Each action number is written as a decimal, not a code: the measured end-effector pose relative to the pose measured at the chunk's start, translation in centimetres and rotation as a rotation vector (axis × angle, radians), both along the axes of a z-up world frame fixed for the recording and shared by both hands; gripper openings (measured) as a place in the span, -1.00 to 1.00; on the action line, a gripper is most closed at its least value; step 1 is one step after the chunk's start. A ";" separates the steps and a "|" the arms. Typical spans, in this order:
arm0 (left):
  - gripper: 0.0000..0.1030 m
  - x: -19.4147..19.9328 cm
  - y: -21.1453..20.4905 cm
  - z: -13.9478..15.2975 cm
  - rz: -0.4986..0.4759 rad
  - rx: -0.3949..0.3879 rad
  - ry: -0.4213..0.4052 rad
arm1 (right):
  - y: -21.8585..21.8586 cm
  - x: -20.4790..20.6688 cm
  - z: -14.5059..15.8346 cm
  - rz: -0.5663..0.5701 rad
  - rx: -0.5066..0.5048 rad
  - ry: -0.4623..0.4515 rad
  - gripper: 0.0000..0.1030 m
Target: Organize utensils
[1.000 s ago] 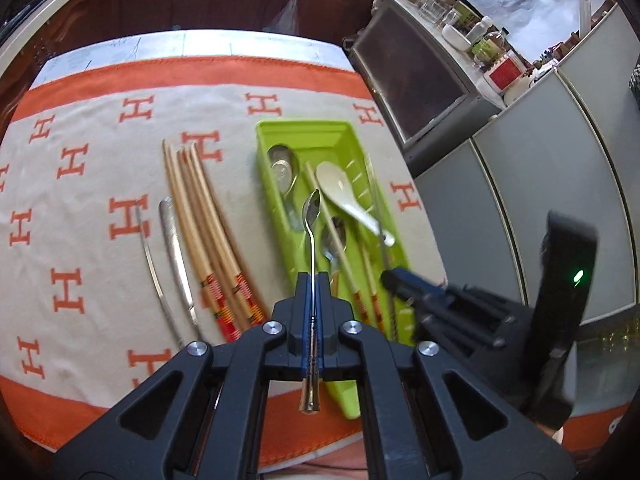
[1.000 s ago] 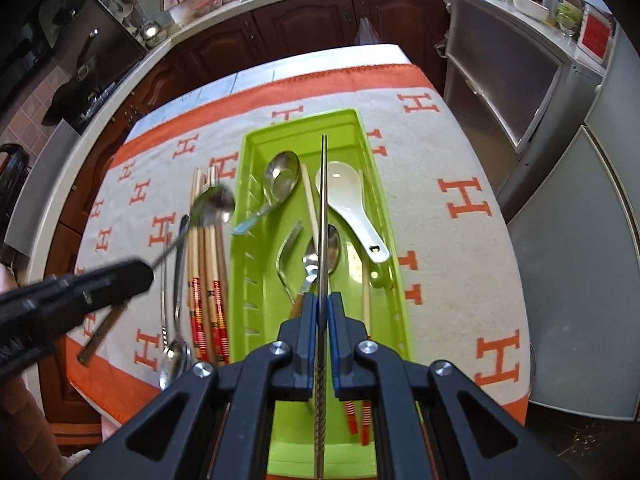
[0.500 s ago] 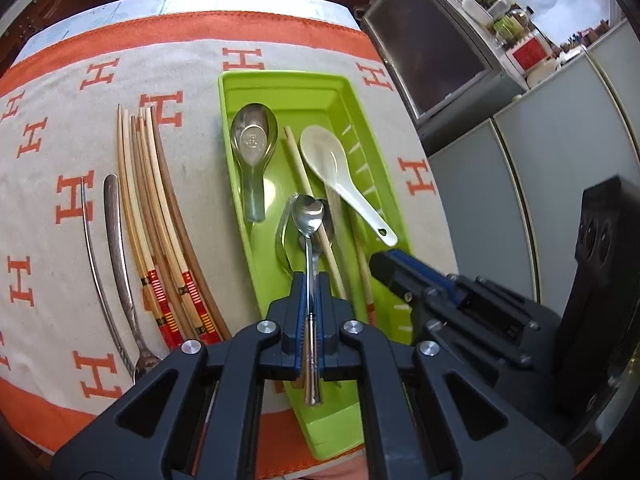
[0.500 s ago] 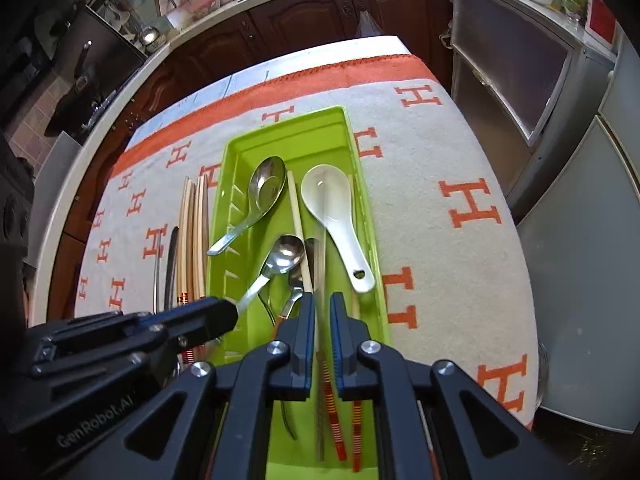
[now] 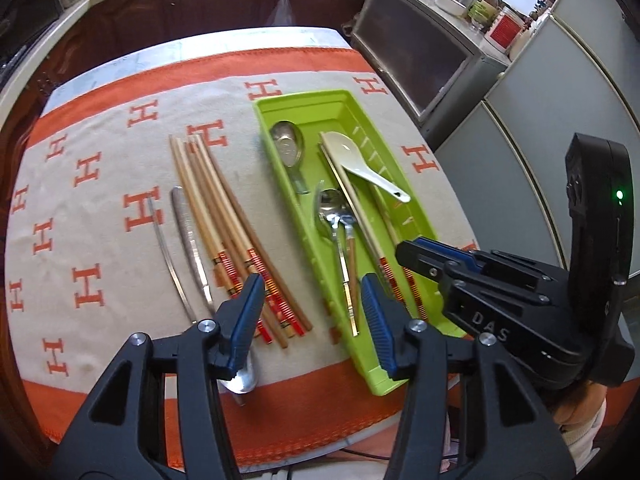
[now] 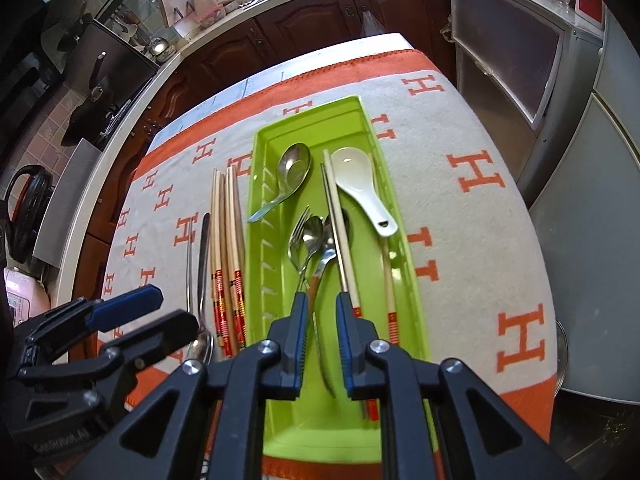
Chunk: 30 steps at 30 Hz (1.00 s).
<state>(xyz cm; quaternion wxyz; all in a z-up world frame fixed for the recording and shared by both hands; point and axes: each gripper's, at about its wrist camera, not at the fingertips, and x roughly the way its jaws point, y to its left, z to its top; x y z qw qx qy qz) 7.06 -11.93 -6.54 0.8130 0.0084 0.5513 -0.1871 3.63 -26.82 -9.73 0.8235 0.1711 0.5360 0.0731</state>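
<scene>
On the bench: cream-and-orange cloth carries a long lime-green plastic tray.
Left claw: released, empty, above the tray's near end.
Right claw: parted, empty, over the tray.
Loose utensils: wooden chopsticks beside the tray.
Next: probably pinch one chopstick mid-length, lay it lengthwise.

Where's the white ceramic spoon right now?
The white ceramic spoon lies in the green tray, in its far right part, bowl away from the cameras, just right of a pale chopstick in both wrist views.
</scene>
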 end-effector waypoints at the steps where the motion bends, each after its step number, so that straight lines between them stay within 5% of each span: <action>1: -0.09 -0.2 0.4 0.1 0.007 0.004 -0.005 | 0.3 -0.2 0.1 0.003 0.002 -0.002 -0.73; 30: -0.08 -1.6 7.9 -0.8 0.127 0.020 0.034 | 7.6 -2.3 1.9 0.130 -0.010 -0.014 -0.73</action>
